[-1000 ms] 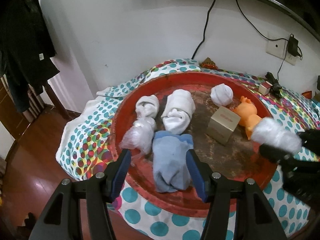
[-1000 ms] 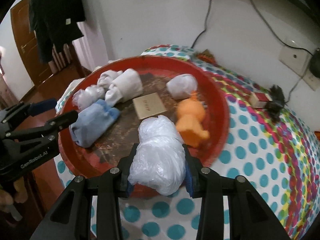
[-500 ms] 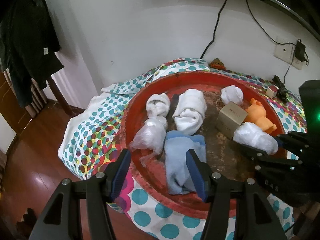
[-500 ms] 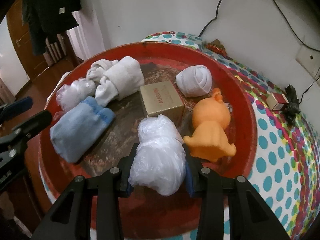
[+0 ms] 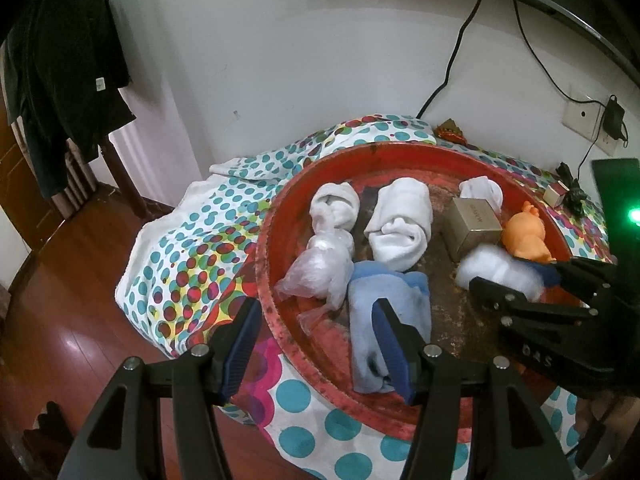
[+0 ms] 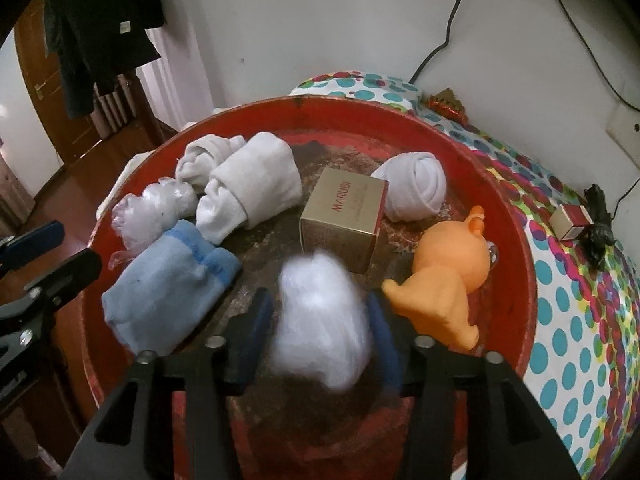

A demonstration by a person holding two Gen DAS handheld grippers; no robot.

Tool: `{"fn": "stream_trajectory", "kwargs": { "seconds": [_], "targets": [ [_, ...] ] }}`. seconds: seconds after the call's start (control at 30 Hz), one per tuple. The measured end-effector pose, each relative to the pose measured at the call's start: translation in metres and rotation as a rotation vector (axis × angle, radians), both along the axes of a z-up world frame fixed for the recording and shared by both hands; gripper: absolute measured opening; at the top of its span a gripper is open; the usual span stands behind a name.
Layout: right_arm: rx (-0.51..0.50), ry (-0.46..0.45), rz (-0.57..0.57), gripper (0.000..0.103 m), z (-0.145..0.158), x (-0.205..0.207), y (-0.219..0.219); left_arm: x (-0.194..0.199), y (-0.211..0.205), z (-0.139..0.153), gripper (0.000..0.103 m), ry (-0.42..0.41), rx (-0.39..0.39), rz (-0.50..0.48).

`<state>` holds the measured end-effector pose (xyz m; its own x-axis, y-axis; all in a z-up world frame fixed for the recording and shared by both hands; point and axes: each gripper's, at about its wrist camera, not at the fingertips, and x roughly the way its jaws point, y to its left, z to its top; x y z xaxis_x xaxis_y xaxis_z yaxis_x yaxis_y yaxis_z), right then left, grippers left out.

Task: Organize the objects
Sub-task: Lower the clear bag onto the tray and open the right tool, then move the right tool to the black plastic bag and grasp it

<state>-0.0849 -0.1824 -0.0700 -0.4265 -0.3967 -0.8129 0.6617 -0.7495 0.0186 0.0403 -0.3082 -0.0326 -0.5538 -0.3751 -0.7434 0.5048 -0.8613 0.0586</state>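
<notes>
Only the right wrist view reads the gold cardboard box (image 6: 344, 216) lettering. Right gripper (image 6: 318, 330) angled down, jaws just parted around the crinkly white plastic bundle (image 6: 320, 320); left gripper (image 5: 316, 344) jaws apart over the red round tray (image 5: 280, 320).

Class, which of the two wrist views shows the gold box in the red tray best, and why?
The right wrist view: the gold box sits near the middle, close, its red lettering readable, in front of the right gripper. In the left wrist view the gold box is smaller, off to the right in the red tray.
</notes>
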Motion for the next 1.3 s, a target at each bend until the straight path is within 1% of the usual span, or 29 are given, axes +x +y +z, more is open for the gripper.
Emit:
{"fn": "stream_trajectory", "kwargs": {
  "seconds": [0.07,0.17,0.3,0.43,0.63,0.8,0.87,0.97,1.17,1.3],
  "targets": [
    [-0.014,0.005,0.0,0.065,0.006,0.004,0.006,0.0,0.0,-0.001,0.059,-0.002,-0.002,-0.002],
    [-0.044,0.008,-0.007,0.066,0.016,0.006,0.019,-0.002,0.002,-0.003,0.059,-0.012,-0.006,-0.006],
    [-0.103,0.015,-0.032,0.066,0.034,0.006,0.048,-0.002,0.005,-0.003,0.059,-0.015,-0.022,-0.01],
    [-0.096,0.048,-0.089,0.066,0.044,-0.005,0.084,-0.003,0.009,-0.003,0.059,-0.021,-0.035,-0.023],
    [-0.085,0.019,-0.265,0.066,0.035,-0.05,0.147,-0.007,0.02,-0.004,0.059,-0.03,-0.052,-0.055],
    [-0.025,0.048,-0.371,0.066,0.025,-0.094,0.187,-0.009,0.026,-0.006,0.059,-0.035,-0.073,-0.075],
    [-0.025,0.035,-0.417,0.066,0.023,-0.115,0.201,-0.011,0.027,-0.008,0.059,-0.043,-0.076,-0.077],
    [-0.057,0.015,-0.497,0.066,0.024,-0.149,0.219,-0.012,0.027,-0.009,0.059,-0.048,-0.078,-0.077],
    [-0.121,-0.042,-0.6,0.066,0.02,-0.206,0.226,-0.013,0.029,-0.011,0.059,-0.043,-0.087,-0.079],
    [-0.101,-0.059,-0.647,0.066,0.011,-0.237,0.218,-0.015,0.033,-0.014,0.059,-0.052,-0.094,-0.096]
  ]
}}
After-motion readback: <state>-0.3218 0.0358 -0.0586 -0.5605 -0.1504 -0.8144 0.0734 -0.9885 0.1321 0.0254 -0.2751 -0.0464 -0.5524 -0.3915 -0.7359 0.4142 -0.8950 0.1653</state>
